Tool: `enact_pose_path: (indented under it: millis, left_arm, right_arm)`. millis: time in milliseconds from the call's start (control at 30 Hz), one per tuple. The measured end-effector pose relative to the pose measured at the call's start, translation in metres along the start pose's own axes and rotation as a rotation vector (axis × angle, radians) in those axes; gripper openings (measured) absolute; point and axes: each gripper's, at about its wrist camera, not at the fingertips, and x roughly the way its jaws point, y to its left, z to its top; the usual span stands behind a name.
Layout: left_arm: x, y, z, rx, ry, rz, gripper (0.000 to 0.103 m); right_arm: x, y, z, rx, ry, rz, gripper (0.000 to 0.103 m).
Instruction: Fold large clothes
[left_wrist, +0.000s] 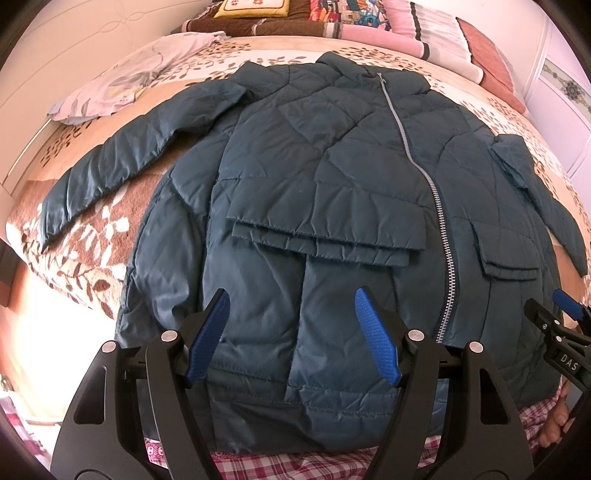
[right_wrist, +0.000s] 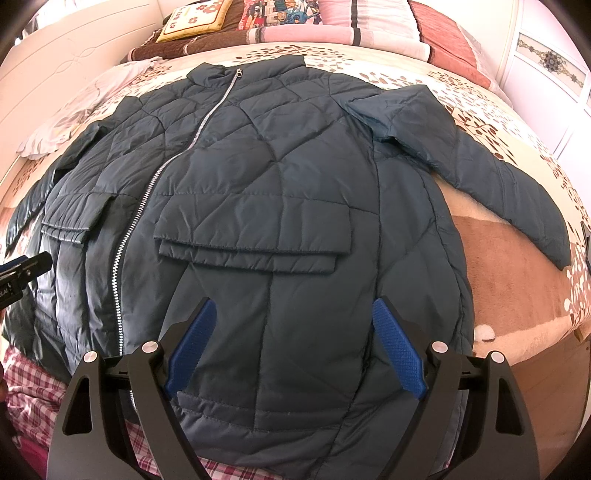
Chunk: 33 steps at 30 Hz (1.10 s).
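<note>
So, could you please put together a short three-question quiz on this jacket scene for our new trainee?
1. True or false: the jacket lies front up on the bed with its zipper done up.
2. Multiple choice: the left tool and the right tool are
A. both open, holding nothing
B. both shut on a sleeve
C. one open, one shut
3. Fill in: the left sleeve is spread out to the side, not yet ____ over the body.

Key: 1 true; 2 A; 3 folded.
</note>
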Motion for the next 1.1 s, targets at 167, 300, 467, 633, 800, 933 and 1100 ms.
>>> enact_pose_path:
  millis: [167, 300, 467, 633, 800, 933, 1100]
  left_arm:
    - [0.0, 0.0, 0.0, 0.0, 0.001, 0.0, 0.071]
    - [0.001, 0.001, -0.005, -0.001, 0.001, 0.002, 0.074]
    - [0.001, 0.001, -0.004, -0.001, 0.003, 0.002, 0.074]
    - [0.003, 0.001, -0.007, -0.003, 0.007, 0.002, 0.076]
    - [0.003, 0.001, -0.008, -0.002, 0.009, 0.002, 0.078]
    - [0.005, 0.0, -0.006, -0.005, 0.014, 0.001, 0.078]
    - [0.006, 0.001, -0.002, -0.013, 0.02, -0.003, 0.082]
  right_arm:
    - [0.0, 0.0, 0.0, 0.0, 0.0, 0.0, 0.083]
    - [0.0, 0.0, 0.0, 0.001, 0.0, 0.0, 0.083]
    - [0.0, -0.002, 0.001, 0.003, 0.0, 0.001, 0.083]
    - [0.0, -0.003, 0.001, 0.005, -0.001, 0.001, 0.083]
    - [0.0, -0.009, 0.001, 0.013, -0.003, 0.001, 0.083]
    - [0.0, -0.012, 0.002, 0.022, -0.005, 0.001, 0.083]
    - [-0.003, -0.023, 0.009, 0.073, -0.023, -0.008, 0.083]
